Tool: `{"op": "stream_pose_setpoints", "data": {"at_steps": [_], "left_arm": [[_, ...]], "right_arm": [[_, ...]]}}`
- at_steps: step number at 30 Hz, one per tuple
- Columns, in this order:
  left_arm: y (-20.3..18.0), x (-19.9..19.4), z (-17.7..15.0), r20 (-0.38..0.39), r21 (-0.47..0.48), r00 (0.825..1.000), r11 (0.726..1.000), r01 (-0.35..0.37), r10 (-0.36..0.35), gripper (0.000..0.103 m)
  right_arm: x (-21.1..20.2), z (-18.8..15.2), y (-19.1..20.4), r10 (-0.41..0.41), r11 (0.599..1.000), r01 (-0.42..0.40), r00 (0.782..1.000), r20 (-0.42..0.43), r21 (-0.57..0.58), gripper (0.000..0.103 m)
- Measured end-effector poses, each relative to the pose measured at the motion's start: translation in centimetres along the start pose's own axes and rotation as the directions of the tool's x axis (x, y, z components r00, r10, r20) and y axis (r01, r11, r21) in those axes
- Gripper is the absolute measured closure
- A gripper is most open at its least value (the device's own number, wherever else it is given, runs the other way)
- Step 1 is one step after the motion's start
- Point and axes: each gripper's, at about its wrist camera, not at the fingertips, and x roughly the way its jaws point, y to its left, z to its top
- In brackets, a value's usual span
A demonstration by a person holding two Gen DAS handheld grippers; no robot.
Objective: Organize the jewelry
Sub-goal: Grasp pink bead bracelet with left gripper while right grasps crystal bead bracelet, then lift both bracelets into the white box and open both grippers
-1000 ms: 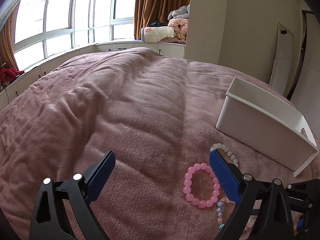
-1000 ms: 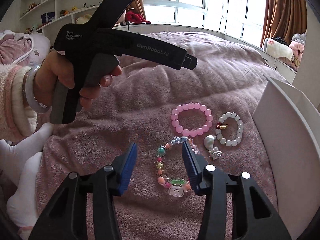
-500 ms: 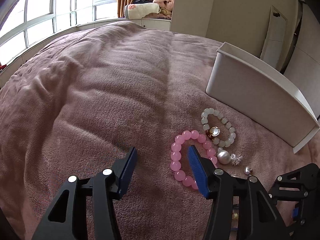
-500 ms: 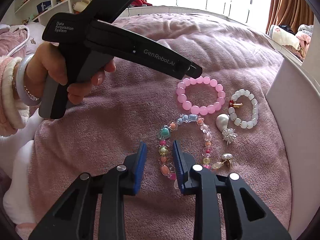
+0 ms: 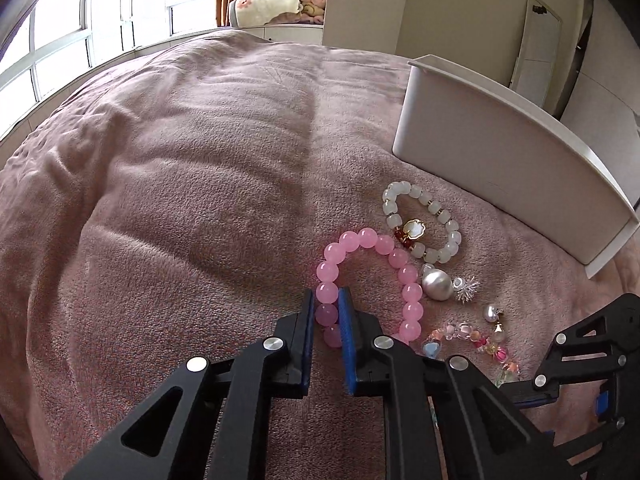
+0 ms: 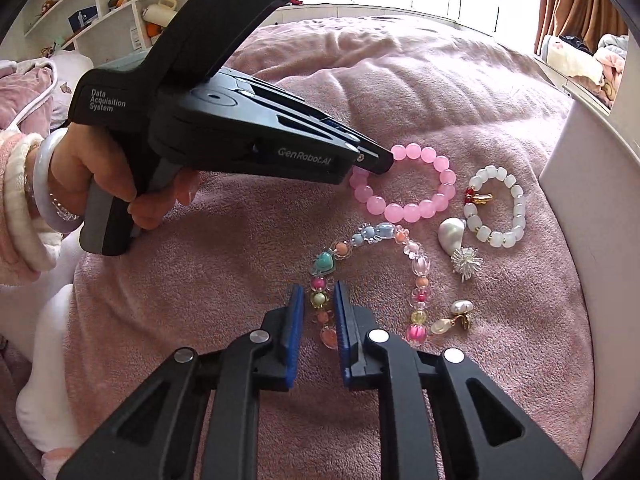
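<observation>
A pink bead bracelet lies on the pink bedspread; my left gripper is shut on its near-left beads. It also shows in the right wrist view, with the left gripper at its left edge. My right gripper is shut on the left side of a multicolour bead bracelet, which still lies on the bed. A white bead bracelet with a gold charm, a pearl pendant, a silver spiky charm and a pearl earring lie to the right.
A white plastic bin stands on the bed right of the jewellery, its wall at the right edge of the right wrist view. The bedspread stretches left and back to windows. Shelves with toys are behind.
Both grippers moved down and forward and closed: the left one onto the pink bracelet's beads, the right one onto the multicolour bracelet.
</observation>
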Motion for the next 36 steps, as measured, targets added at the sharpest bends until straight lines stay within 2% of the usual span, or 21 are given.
{"op": "stream_pose_setpoints", "data": {"at_steps": [9, 18, 26, 29, 36], "left_arm": [[0.6, -0.9, 0.4, 0.021, -0.049, 0.999, 0.998, 0.027, -0.026, 0.086], [0.3, -3.6, 2.6, 0.085, -0.047, 0.996, 0.998, 0.041, -0.036, 0.087], [-1.7, -6.2, 4.8, 0.136, 0.008, 0.989, 0.999, 0.050, -0.051, 0.086], [-2.5, -7.3, 5.6, 0.153, 0.029, 0.988, 0.999, 0.033, -0.037, 0.086], [-3.3, -9.7, 7.6, 0.196, 0.033, 0.980, 0.999, 0.022, -0.028, 0.086]], "right_arm": [[-1.1, 0.6, -0.5, 0.019, 1.000, -0.019, 0.999, 0.038, 0.020, 0.087], [-3.8, 1.8, -2.7, 0.064, 0.992, -0.079, 0.987, 0.145, 0.100, 0.087], [-7.5, 2.4, -4.5, 0.037, 0.984, -0.079, 0.967, 0.254, 0.158, 0.087], [-9.1, 2.6, -5.0, 0.027, 0.983, -0.079, 0.956, 0.294, 0.167, 0.087], [-13.2, 3.5, -6.6, -0.031, 0.984, -0.040, 0.919, 0.393, 0.173, 0.087]]}}
